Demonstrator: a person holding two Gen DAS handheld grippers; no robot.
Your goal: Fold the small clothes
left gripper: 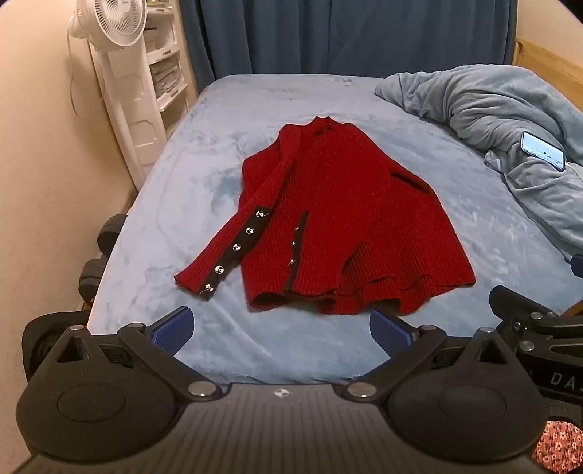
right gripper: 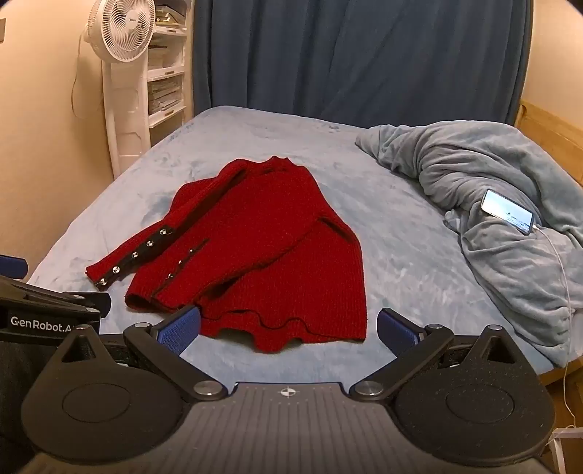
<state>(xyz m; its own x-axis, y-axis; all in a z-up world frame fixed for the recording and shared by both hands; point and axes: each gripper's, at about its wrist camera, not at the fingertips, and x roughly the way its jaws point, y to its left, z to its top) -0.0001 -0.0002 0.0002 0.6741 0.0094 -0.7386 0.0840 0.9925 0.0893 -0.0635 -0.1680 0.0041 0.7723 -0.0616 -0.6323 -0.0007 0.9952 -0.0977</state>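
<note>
A red knit sweater (left gripper: 335, 218) lies flat on the light blue bed (left gripper: 204, 175), neck away from me, hem toward me. Its right sleeve is folded across the body; its left sleeve (left gripper: 226, 255), with silver buttons on a black cuff strip, points down-left. My left gripper (left gripper: 280, 330) is open and empty, just short of the hem. The sweater also shows in the right wrist view (right gripper: 262, 248). My right gripper (right gripper: 288, 328) is open and empty, its blue pads (right gripper: 178, 330) flanking the hem's near edge. The left gripper's body (right gripper: 47, 313) shows at left.
A crumpled grey-blue blanket (left gripper: 510, 120) fills the bed's right side, with a lit phone (left gripper: 543, 150) and its cable on it. A white fan (left gripper: 113, 22) and shelf stand at the left wall. Dark blue curtains (left gripper: 346, 32) hang behind. Black dumbbells (left gripper: 98, 255) lie beside the bed.
</note>
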